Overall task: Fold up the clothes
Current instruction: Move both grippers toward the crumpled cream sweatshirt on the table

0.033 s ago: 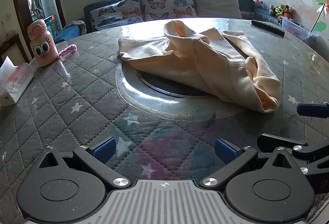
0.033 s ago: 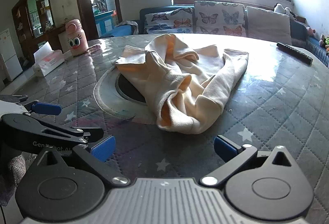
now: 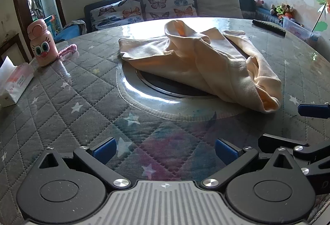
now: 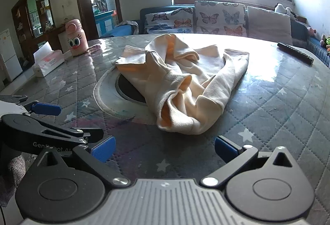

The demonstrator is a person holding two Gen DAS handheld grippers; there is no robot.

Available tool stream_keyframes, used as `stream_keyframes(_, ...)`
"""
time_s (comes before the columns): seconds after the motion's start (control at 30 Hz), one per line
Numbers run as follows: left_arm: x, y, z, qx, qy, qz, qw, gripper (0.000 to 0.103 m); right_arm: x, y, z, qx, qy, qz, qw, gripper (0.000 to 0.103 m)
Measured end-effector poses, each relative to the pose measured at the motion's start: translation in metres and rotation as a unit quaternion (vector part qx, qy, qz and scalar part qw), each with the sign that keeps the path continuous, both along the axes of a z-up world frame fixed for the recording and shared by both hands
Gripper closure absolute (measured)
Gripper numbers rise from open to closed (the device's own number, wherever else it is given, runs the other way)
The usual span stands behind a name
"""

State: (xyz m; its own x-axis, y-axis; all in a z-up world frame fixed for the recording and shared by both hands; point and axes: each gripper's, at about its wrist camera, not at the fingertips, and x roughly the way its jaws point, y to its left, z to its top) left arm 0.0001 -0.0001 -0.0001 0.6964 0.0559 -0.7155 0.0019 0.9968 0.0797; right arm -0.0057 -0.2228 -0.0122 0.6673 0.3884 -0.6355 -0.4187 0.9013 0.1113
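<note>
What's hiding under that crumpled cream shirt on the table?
Under the cream shirt you can see part of a dark round disc set in the table, with a silvery ring around it. The rest of the disc is covered by cloth.

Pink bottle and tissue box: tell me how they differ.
The bottle stands upright and tall; the tissue box lies flat and low. The bottle is pink with a cartoon face; the box is mostly white with a tissue sticking out of its top. The bottle sits farther back on the table; the box is nearer its edge. Both sit left of the garment.
</note>
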Motion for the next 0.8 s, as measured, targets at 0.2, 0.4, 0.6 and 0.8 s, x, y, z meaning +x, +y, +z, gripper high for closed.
stream_keyframes(0.2,0.001,0.004,-0.009,-0.003,0.002,-0.003,1.0,0.0,0.002,0.001,-0.004,-0.003,0.007,0.005,1.0,0.0)
stream_keyframes(0.4,0.008,0.004,-0.005,-0.009,0.016,0.0,0.9998,0.0,0.005,0.002,-0.003,-0.007,0.014,0.005,1.0,0.0)
stream_keyframes(0.6,0.013,0.005,-0.006,-0.012,0.022,0.001,0.9997,0.0,0.008,0.001,-0.005,-0.011,0.021,0.003,1.0,0.0)
stream_keyframes(0.8,0.018,0.005,-0.007,-0.013,0.026,0.0,0.9996,0.0,0.013,0.002,-0.006,-0.013,0.028,-0.001,1.0,0.0)
